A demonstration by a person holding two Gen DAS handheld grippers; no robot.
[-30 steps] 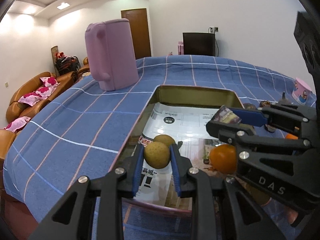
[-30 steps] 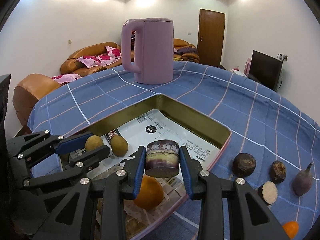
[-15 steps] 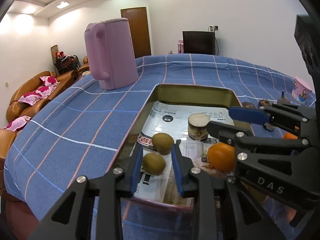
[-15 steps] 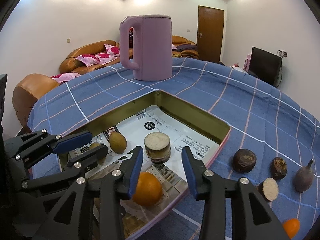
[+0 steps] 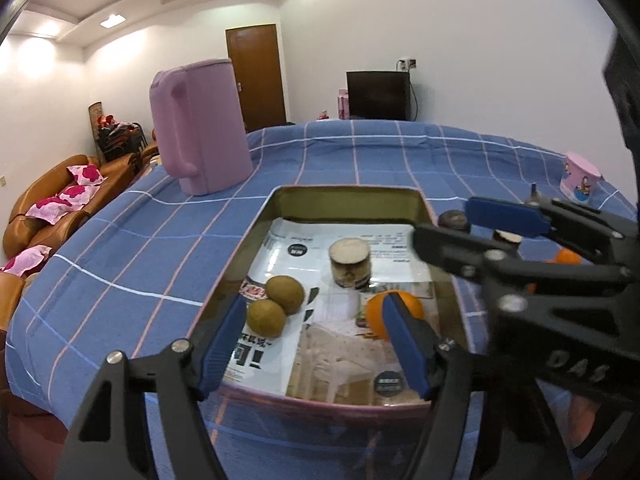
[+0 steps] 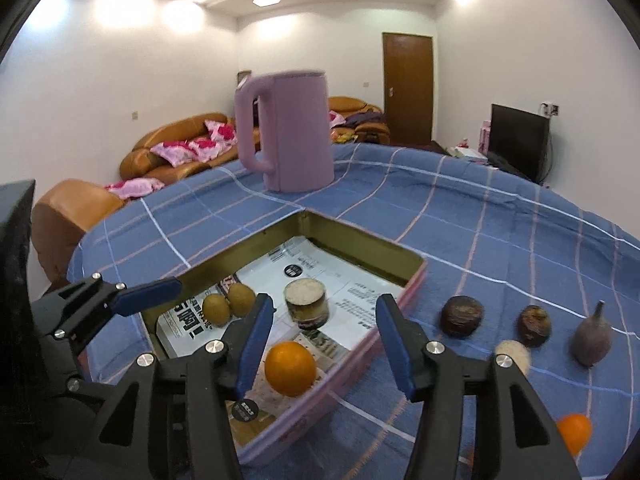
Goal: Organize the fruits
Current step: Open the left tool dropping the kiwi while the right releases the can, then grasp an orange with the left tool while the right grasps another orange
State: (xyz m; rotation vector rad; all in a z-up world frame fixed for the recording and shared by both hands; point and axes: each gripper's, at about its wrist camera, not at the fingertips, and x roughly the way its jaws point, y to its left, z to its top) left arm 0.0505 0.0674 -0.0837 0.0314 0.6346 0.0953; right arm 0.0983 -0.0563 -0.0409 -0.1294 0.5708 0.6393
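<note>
Left gripper [image 5: 316, 344]: jaws spread wide with nothing between them, hovering over the near end of the tray; its blue pads frame the two kiwis and the orange from above
Right gripper [image 6: 324, 344]: jaws spread apart, holding nothing, above the tray's near right rim; in the left wrist view its blue-padded fingers [image 5: 500, 212] reach across the tray's right side
Tray [image 5: 344, 194]: rectangular metal tin with gold inner walls and a pink outer rim, lined with printed paper, sitting on the blue checked tablecloth [image 5: 160, 248]
Kiwis: two brown ones touching each other at the tray's left side, one nearer [image 5: 266, 318] and one just behind it [image 5: 285, 294]
Cut taro piece [image 5: 350, 262]: short cylinder standing upright on its flat end near the tray's middle, pale cut face up, apart from the other fruit
Orange [image 6: 291, 368]: in the tray near its front right corner, close to the rim
Outside the tray, right: a dark round passion fruit [image 6: 462, 316], a second wrinkled one [image 6: 534, 326], a pale cut taro piece [image 6: 514, 354], a grey-purple pointed fruit [image 6: 592, 338] and a small orange [image 6: 574, 432], all loose on the cloth
Kettle [image 5: 200, 148]: lilac, upright on the cloth beyond the tray's far left corner
Pink cup [image 5: 580, 178]: far right on the cloth
</note>
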